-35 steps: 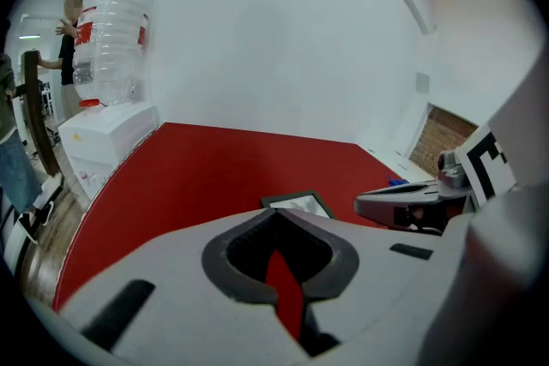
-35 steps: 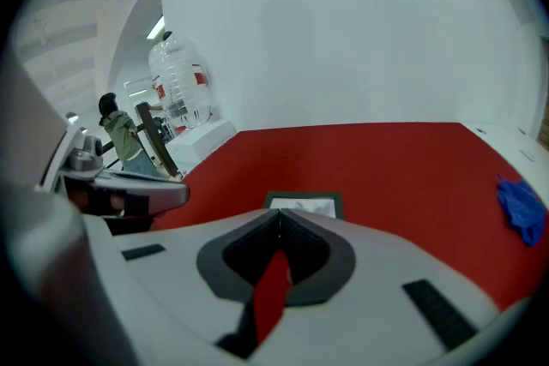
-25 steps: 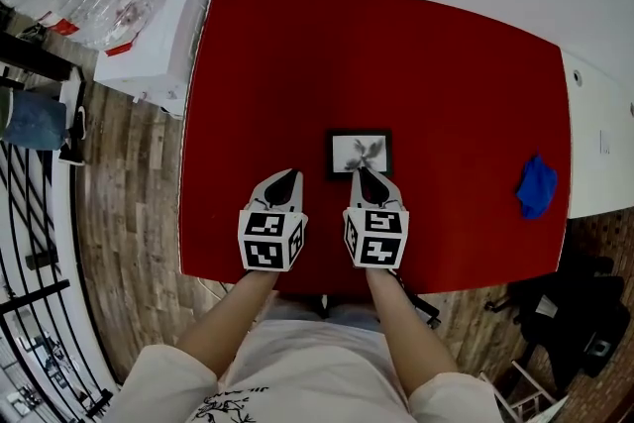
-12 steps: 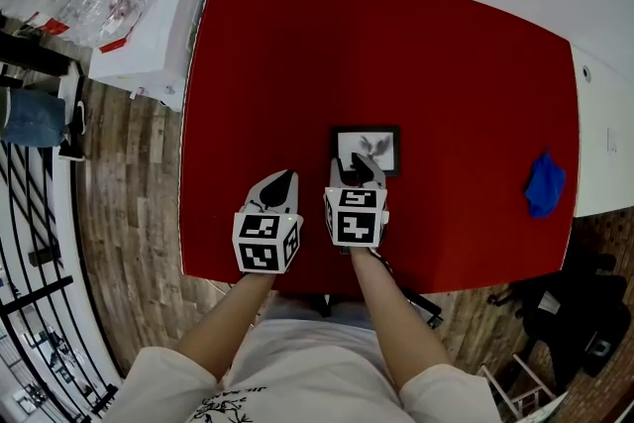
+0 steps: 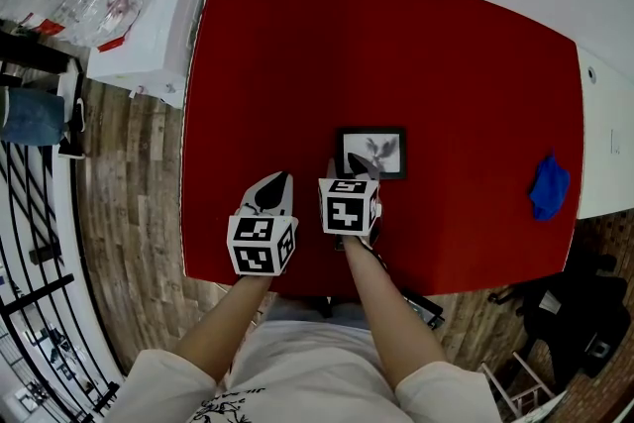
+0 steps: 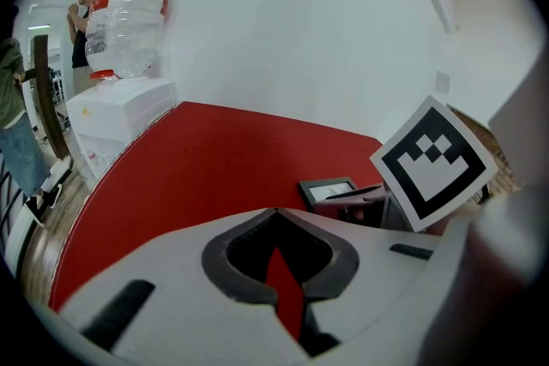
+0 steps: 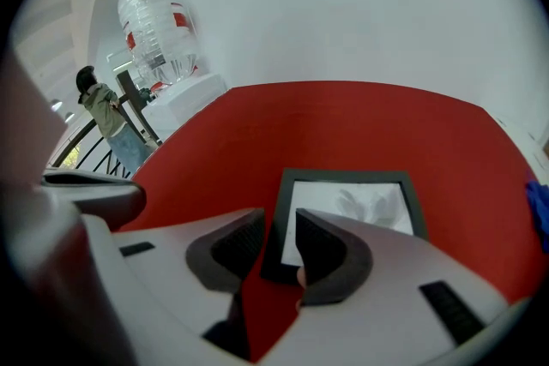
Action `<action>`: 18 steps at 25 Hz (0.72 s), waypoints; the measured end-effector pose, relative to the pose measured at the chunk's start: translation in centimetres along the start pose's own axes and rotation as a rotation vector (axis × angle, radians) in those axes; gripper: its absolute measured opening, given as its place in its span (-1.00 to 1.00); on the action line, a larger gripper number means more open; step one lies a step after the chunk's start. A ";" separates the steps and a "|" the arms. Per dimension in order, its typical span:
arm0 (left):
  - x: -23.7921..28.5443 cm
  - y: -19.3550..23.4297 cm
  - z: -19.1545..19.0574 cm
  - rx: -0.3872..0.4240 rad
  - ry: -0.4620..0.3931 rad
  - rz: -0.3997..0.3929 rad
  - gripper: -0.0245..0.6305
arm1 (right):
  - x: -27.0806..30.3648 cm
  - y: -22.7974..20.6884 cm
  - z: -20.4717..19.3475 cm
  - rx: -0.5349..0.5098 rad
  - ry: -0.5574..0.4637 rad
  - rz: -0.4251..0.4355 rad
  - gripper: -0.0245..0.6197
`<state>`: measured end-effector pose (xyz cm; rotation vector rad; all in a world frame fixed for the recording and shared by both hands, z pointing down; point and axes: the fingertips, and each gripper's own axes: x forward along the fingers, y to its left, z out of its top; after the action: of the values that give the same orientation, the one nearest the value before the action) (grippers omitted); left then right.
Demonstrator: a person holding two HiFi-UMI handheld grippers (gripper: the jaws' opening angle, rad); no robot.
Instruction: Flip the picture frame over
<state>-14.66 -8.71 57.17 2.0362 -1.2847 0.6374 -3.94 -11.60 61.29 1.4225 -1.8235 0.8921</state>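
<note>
1. My right claw [image 7: 279, 223] has just been opening. Its jaws stand apart, with the near left corner of the picture frame [image 7: 347, 201] in the gap and no pad pressing on it.
2. My left claw [image 6: 276, 214] is clenched on nothing, just beside the right one, over the red table [image 5: 396, 45].
3. The frame lies flat, picture up, toward the table's near edge, and a blue cloth [image 5: 549, 187] sits well apart at the right.

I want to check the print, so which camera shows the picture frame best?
Right gripper view: the picture frame is close, its print clear. Head view shows the frame whole but small; left gripper view, only a partly hidden corner.
</note>
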 end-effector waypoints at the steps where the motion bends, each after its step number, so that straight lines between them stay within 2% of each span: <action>1: 0.0 0.1 -0.1 -0.002 0.002 -0.001 -0.91 | 0.2 0.0 0.0 -0.002 0.006 -0.002 -0.60; 9: 0.4 0.7 -0.3 -0.015 0.010 0.000 -0.91 | 1.4 0.2 -0.3 -0.004 0.076 -0.025 -0.60; 13: 0.5 0.9 -0.3 -0.019 0.013 0.001 -0.91 | 1.4 0.1 -0.3 0.008 0.073 -0.044 -0.70; 18: 0.7 0.8 -0.4 -0.015 0.016 -0.001 -0.91 | 1.4 0.0 -0.3 0.026 0.064 -0.054 -0.72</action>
<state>-15.09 -9.08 58.17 2.0151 -1.2760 0.6403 -4.23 -12.13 62.60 1.4361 -1.7243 0.9268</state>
